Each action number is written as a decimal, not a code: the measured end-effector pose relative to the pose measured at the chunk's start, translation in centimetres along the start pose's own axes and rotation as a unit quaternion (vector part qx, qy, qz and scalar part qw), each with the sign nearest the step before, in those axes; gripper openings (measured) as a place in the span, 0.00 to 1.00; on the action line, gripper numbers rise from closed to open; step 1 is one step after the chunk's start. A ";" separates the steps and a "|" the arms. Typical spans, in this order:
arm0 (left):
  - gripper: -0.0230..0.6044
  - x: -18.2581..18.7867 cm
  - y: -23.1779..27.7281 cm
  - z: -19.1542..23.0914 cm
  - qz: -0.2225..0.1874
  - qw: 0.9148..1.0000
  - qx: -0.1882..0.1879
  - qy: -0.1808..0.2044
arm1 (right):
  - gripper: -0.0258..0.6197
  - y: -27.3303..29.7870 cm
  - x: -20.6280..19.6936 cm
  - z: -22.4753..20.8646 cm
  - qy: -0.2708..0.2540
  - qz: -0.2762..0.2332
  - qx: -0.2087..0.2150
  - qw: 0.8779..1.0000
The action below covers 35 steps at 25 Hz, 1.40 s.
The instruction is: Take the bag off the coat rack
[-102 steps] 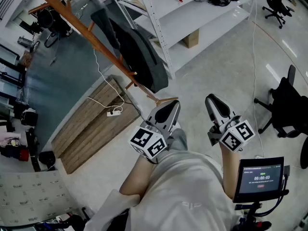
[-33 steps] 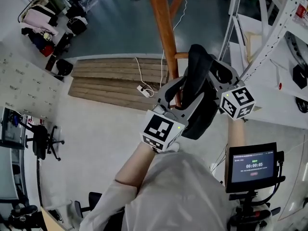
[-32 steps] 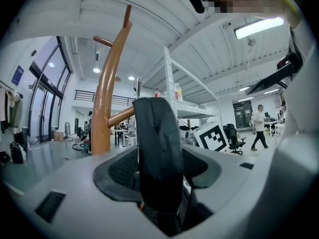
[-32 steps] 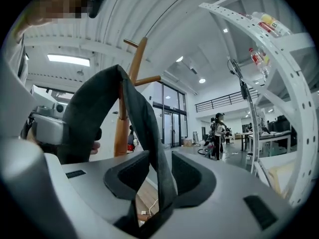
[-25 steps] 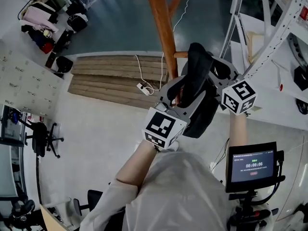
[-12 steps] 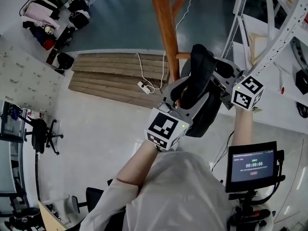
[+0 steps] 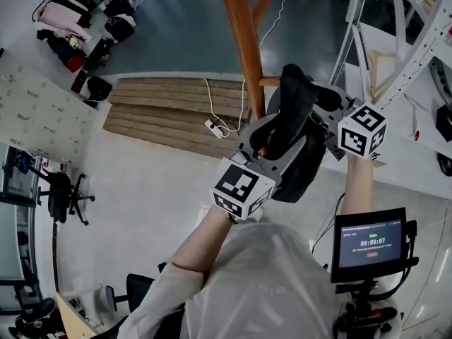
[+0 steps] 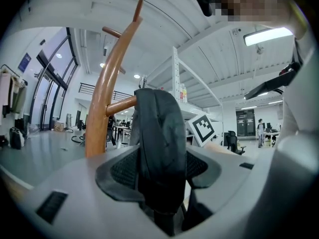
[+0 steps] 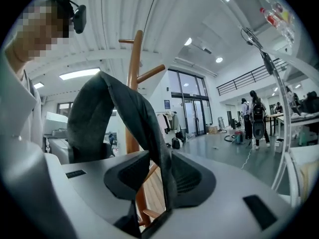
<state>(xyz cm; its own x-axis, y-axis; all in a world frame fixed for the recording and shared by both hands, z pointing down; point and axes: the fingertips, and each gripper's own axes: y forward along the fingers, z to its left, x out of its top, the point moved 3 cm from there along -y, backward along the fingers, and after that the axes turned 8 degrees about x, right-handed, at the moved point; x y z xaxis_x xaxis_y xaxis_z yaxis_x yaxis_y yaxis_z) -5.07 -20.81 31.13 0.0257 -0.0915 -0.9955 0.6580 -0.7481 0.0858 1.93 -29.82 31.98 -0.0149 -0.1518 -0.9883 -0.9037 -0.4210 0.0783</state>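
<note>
Head view: bag point(image 7: 302, 162) hangs on rack point(image 7: 241, 41) peg point(image 7: 269, 81). Left gripper point(image 8: 158, 171) jaws clamp the strap point(image 8: 158, 123). Right gripper point(image 9: 160, 176) jaws sit narrow around it, with a gap at one pad. Step looks like grasping. Next, the right should close, then both lift the strap off the peg.

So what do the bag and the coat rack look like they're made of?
Bag: soft dark grey fabric with a matte finish; it drapes, folds and creases. Coat rack: wood, probably varnished; it is orange-brown and smooth, with a slight sheen.
</note>
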 end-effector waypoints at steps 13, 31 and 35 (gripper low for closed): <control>0.36 -0.3 0.4 -0.3 0.008 1.000 -0.010 -0.006 | 0.13 0.6 -3.9 -2.4 0.003 0.004 -0.144 0.990; 0.20 0.0 0.7 0.6 -0.003 1.000 0.010 -0.024 | 0.10 -1.7 -4.0 -4.3 0.080 -0.021 -0.187 0.979; 0.18 0.8 -0.1 0.5 -0.007 1.000 0.006 -0.019 | 0.10 -2.8 -3.3 -4.3 0.099 -0.045 -0.197 0.974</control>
<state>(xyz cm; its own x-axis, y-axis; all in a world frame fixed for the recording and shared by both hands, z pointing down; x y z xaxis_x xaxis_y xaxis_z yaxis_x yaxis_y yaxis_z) -5.53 -21.12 30.33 -0.0121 -0.1063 -0.9943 0.6488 -0.7574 0.0730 6.36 -31.92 35.59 0.1755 -0.2513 -0.9519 -0.6629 -0.7450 0.0745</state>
